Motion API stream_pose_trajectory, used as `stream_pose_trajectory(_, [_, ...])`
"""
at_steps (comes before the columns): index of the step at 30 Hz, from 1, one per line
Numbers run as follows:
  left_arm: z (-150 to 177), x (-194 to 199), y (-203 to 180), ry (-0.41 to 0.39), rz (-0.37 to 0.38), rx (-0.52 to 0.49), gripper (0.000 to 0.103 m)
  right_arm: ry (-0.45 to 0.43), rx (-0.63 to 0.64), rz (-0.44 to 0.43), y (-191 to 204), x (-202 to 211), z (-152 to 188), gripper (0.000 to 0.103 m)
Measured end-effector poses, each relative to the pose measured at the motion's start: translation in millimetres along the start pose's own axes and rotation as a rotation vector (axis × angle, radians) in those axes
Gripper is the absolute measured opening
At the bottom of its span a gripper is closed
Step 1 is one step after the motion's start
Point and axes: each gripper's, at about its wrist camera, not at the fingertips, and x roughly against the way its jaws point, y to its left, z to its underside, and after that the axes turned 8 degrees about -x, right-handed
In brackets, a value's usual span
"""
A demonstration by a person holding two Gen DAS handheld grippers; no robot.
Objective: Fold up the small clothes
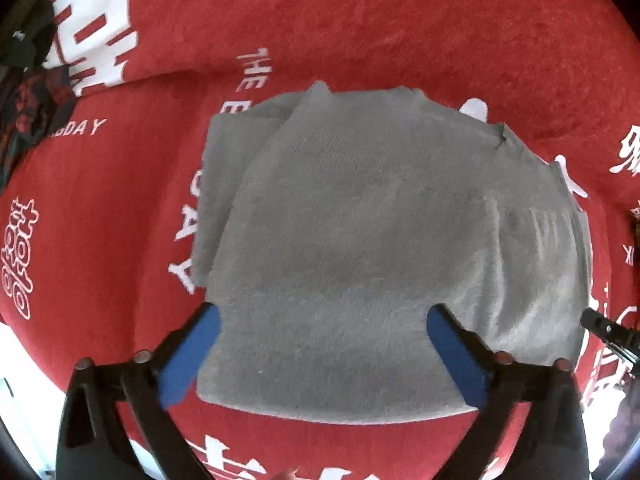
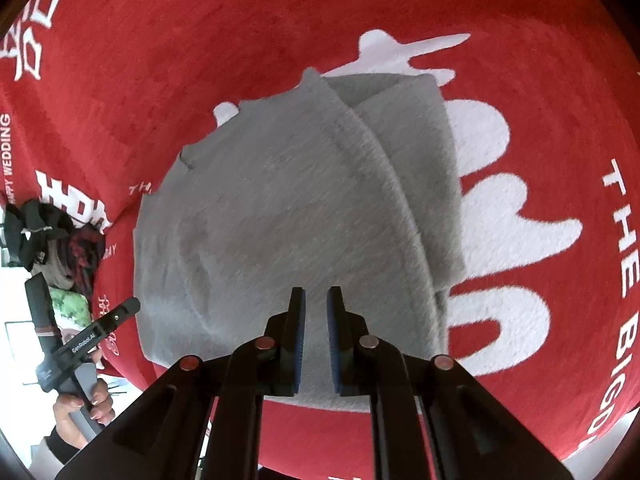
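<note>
Red blanket (image 1: 400,32) with white lettering, folded grey garment (image 1: 360,240), left hand-held gripper (image 1: 323,318) spread, right hand-held gripper (image 2: 316,300) nearly closed, empty.

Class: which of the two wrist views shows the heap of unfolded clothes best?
The right wrist view: the heap of unfolded clothes sits at its left edge, with dark, red-patterned and green pieces distinguishable. The left wrist view shows only a dark, blurred sliver of it at the far left, beside the red cloth.

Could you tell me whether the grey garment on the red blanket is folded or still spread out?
Folded: the grey garment lies compact, one layer lapped over another along a visible edge.
</note>
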Motion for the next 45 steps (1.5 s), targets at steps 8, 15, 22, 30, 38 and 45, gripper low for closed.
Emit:
stream_pose_trajectory(8, [8, -5, 20, 0.02, -0.008, -0.065, 0.103, -0.015, -0.049, 0.014, 27, -14, 46, 0.044])
stream_pose_trajectory(15, [12, -3, 49, 0.048, -0.019, -0.099, 0.103, 0.017, -0.108, 0.012, 53, -36, 89, 0.045])
stream_pose_trajectory(22, [14, -11, 78, 0.084, 0.016, -0.094, 0.103, 0.06, -0.11, -0.007, 84, -57, 116, 0.045])
stream_pose_trajectory(30, [19, -23, 105, 0.113, 0.039, -0.072, 0.103, 0.118, -0.202, -0.151, 99, -84, 139, 0.058])
stream_pose_trajectory(38, [17, -32, 125, 0.111, 0.04, -0.091, 0.103, 0.154, -0.384, -0.274, 99, -112, 155, 0.058])
stream_pose_trajectory(45, [13, -39, 158, 0.076, 0.18, -0.038, 0.103, 0.165, -0.427, -0.359, 104, -134, 162, 0.058])
